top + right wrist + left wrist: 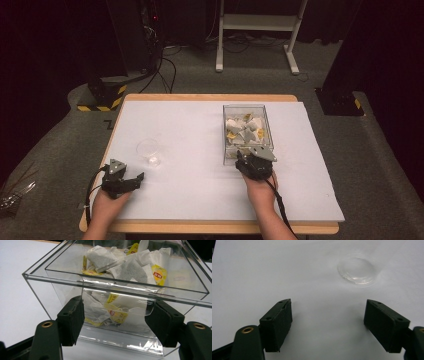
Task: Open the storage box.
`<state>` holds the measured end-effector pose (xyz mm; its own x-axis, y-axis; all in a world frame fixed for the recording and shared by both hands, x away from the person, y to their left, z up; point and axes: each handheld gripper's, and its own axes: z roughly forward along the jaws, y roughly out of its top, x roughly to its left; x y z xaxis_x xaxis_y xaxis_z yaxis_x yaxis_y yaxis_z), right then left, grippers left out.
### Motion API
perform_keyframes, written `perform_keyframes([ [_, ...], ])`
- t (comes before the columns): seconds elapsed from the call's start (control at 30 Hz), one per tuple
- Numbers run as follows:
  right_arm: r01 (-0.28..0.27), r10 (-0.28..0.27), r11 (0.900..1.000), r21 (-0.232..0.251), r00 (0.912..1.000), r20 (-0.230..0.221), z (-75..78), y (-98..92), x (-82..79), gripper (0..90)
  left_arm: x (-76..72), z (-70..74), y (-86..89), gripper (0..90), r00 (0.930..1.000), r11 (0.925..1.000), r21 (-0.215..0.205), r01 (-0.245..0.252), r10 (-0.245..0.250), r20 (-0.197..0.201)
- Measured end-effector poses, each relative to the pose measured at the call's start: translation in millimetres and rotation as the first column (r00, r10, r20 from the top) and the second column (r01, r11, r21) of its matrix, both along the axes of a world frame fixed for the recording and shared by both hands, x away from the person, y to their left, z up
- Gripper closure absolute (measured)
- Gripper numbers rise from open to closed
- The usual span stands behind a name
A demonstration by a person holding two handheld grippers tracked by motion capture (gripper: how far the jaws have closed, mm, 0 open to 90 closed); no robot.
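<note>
A clear plastic box (224,131) stands right of the table's middle, holding several white tea bags (245,131) with yellow tags. My right gripper (250,158) is at the box's near end. In the right gripper view its pads (72,320) sit against both sides of a clear tab (117,302) that hangs from the front edge of the lid (62,263), over the box (40,290) and its tea bags (130,270). My left gripper (134,179) rests open at the table's near left. A clear round cup (149,151) stands just beyond it, seen ahead of the open jaws (328,320) as the cup (358,268).
A white mat (200,150) covers the wooden table (210,229). A white stand (257,30) and cables lie on the floor behind, with a black-and-yellow base (102,97) at the back left.
</note>
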<state>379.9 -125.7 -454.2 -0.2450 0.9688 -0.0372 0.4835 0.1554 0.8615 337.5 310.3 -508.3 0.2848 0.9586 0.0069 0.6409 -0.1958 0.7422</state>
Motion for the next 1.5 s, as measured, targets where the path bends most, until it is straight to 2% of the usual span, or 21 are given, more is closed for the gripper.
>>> perform_keyframes([
  [1.5, -0.053, 0.052, 0.998, 0.015, 0.9983, 0.027, -3.6, -12.0, -63.9, 32.6, 0.0, 0.0, 0.1, 23.0, 1.0, 1.0, 0.0, 0.001, -0.001, -0.001],
])
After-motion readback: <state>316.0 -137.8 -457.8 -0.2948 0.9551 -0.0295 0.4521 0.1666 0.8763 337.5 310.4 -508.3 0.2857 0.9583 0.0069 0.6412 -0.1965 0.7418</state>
